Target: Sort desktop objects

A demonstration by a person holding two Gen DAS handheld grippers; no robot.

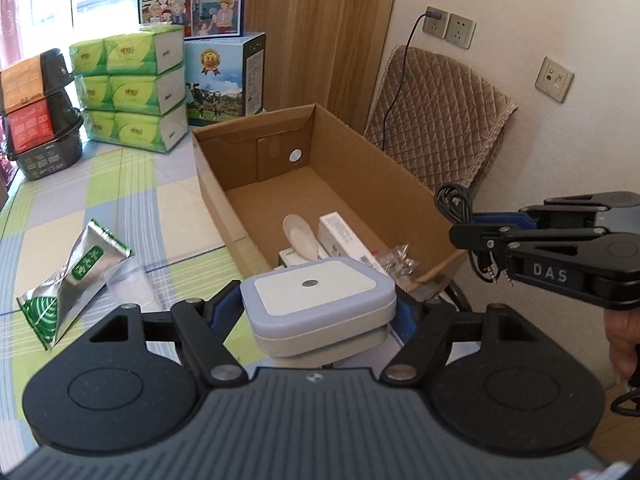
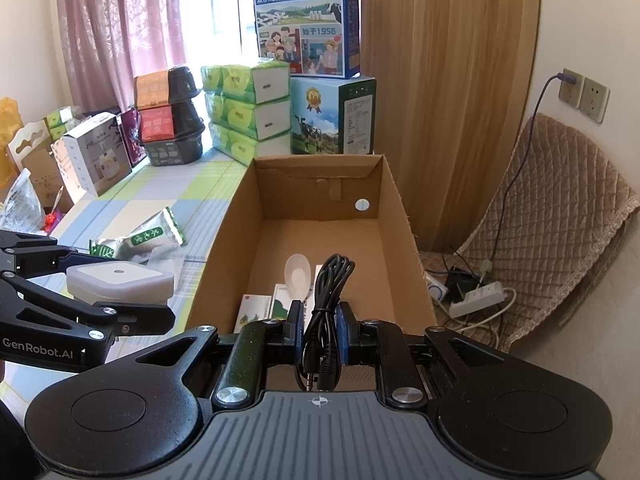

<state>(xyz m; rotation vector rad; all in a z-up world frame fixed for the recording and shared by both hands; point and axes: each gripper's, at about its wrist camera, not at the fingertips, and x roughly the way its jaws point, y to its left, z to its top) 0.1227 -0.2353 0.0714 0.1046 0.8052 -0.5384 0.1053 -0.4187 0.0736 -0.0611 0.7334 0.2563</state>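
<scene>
My left gripper [image 1: 320,312] is shut on a square pale blue and white night light [image 1: 318,298], held near the front left corner of an open cardboard box [image 1: 400,172]. That same night light [image 2: 120,280] and left gripper [image 2: 132,304] show at the left of the right wrist view. My right gripper [image 2: 319,330] is shut on a coiled black audio cable [image 2: 328,304] over the box's [image 2: 224,240] near end; the cable [image 1: 460,208] also shows at the right of the left wrist view. Inside the box lie a white spoon [image 1: 300,236], a white carton [image 1: 344,236] and small packets. A green and silver tea pouch [image 1: 72,268] lies on the checked table.
Green tissue packs [image 1: 132,84], milk cartons [image 2: 306,20], stacked black bowls [image 1: 36,112] and a white appliance box [image 2: 96,152] crowd the table's far side. A quilted chair [image 1: 436,116] stands right of the box, with a power strip [image 2: 476,296] on it and wall sockets [image 1: 448,26] above.
</scene>
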